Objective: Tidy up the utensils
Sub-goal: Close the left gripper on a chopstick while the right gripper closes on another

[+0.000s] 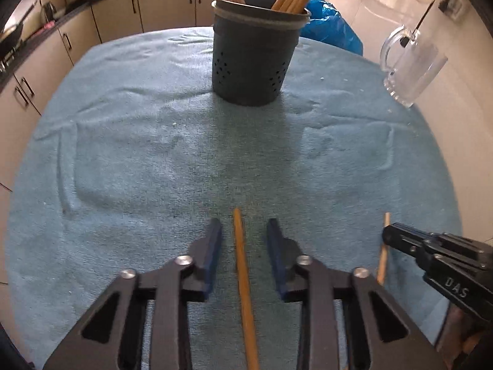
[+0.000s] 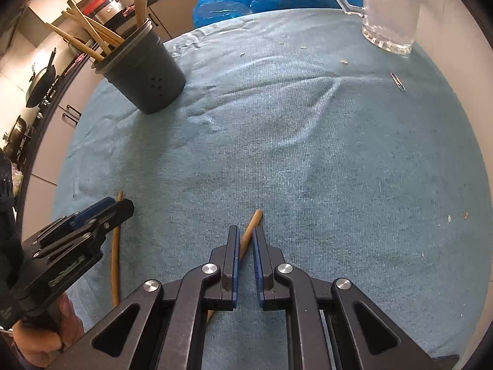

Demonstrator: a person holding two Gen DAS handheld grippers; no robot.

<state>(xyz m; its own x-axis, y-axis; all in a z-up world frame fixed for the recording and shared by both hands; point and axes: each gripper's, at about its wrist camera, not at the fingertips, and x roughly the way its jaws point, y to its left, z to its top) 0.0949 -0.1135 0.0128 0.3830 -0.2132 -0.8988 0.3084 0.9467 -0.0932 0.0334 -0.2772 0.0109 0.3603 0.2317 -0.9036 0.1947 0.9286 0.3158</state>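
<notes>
Your left gripper [image 1: 243,231] stands wide, straddling one chopstick [image 1: 243,277] without touching it, lined up for a lengthwise pinch. Your right gripper [image 2: 245,236] is narrowed around the second chopstick [image 2: 251,228]; whether the pads bite yet, I cannot tell. The utensil holder [image 1: 255,58] waits at 12 o'clock, already bristling with chopsticks. Underneath lies a teal towel [image 1: 138,154], with a glass mug [image 1: 413,61] at 2 o'clock and kitchen cabinets [image 1: 117,15] beyond.

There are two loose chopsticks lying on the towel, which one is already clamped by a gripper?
The chopstick between the nearly closed fingers of the right gripper. The other chopstick lies free between the wide-open fingers of the left gripper.
</notes>
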